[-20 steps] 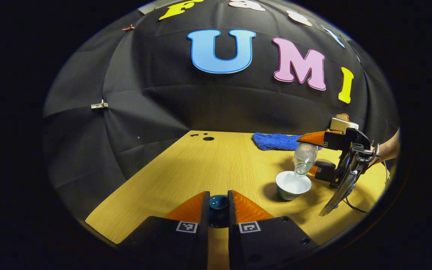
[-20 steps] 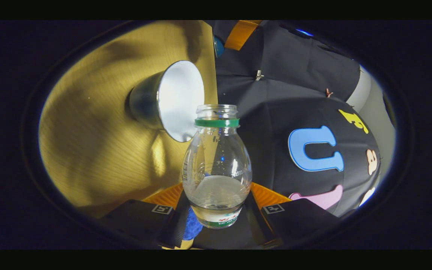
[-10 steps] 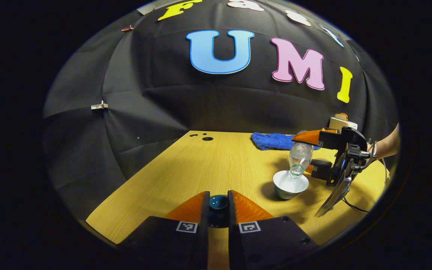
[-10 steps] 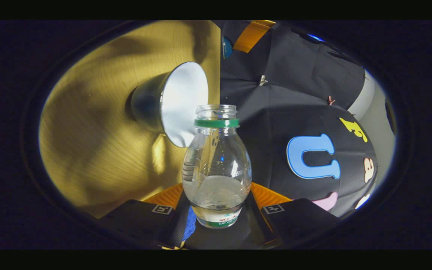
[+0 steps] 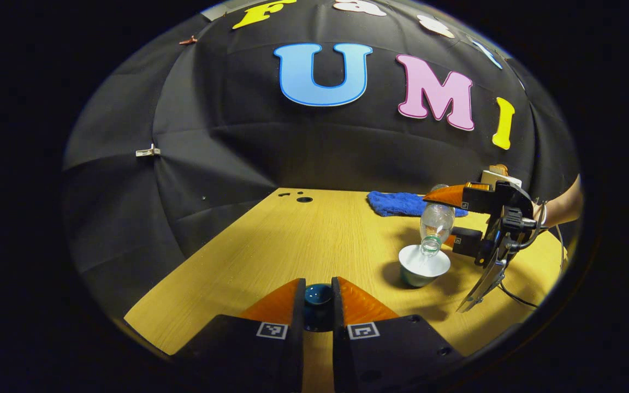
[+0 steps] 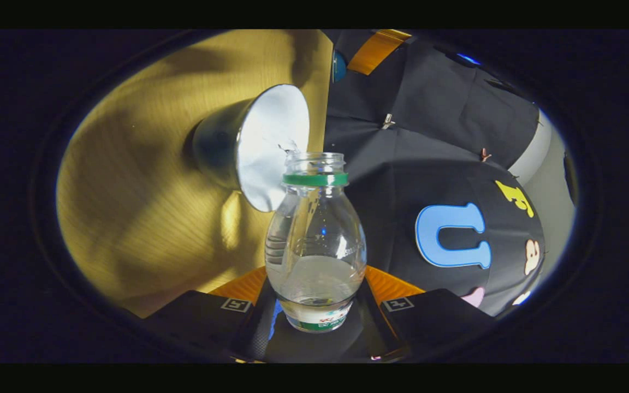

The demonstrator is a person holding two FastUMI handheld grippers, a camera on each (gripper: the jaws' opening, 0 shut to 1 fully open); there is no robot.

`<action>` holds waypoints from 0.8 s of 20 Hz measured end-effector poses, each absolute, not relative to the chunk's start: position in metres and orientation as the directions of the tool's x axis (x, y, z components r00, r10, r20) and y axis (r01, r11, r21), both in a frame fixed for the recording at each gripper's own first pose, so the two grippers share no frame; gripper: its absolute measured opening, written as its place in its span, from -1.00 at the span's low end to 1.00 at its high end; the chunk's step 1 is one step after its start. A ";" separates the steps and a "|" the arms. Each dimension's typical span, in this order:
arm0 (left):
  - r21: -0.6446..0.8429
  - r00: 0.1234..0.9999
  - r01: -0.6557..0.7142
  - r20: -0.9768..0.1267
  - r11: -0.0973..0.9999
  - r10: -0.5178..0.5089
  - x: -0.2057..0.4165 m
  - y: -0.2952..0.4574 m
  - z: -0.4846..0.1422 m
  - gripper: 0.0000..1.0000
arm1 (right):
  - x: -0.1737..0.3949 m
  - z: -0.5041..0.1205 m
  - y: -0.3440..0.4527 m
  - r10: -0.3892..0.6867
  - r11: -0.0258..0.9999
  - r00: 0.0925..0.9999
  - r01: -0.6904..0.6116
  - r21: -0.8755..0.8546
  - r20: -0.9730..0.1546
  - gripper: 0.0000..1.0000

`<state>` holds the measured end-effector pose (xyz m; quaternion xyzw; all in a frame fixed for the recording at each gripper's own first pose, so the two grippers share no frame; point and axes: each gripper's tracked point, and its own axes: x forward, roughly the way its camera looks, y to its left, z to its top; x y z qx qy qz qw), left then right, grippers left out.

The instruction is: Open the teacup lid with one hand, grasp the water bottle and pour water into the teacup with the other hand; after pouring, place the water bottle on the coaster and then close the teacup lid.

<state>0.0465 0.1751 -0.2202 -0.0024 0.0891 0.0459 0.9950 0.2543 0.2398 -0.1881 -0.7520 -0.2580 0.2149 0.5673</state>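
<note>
Mid-pour right now. Right gripper (image 6: 314, 305) clamped on the water bottle (image 6: 314, 245), tipped mouth-down over the open teacup (image 5: 423, 266), a dribble of water showing at the neck. Left gripper (image 5: 318, 297) pinching the dark teacup lid (image 5: 318, 295) between its fingers, parked low over the table (image 5: 292, 240), well off to the side of the cup. Blue cloth (image 5: 396, 204) farther back, past the bottle. Next, probably: tip the bottle back upright, carry it to the coaster (can't spot it here), then bring the lid over.
</note>
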 end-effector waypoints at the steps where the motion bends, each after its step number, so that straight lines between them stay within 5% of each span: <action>1: 0.002 0.980 -0.095 -0.176 0.995 0.094 0.046 0.177 -0.220 -0.49 | 0.255 -0.188 0.240 0.636 -0.230 0.771 0.148 -0.962 -0.033 0.43; 16: 0.000 0.977 -0.119 -0.178 0.993 0.117 0.040 0.177 -0.222 -0.48 | 0.255 -0.177 0.246 0.677 -0.287 0.735 0.222 -0.932 -0.033 0.43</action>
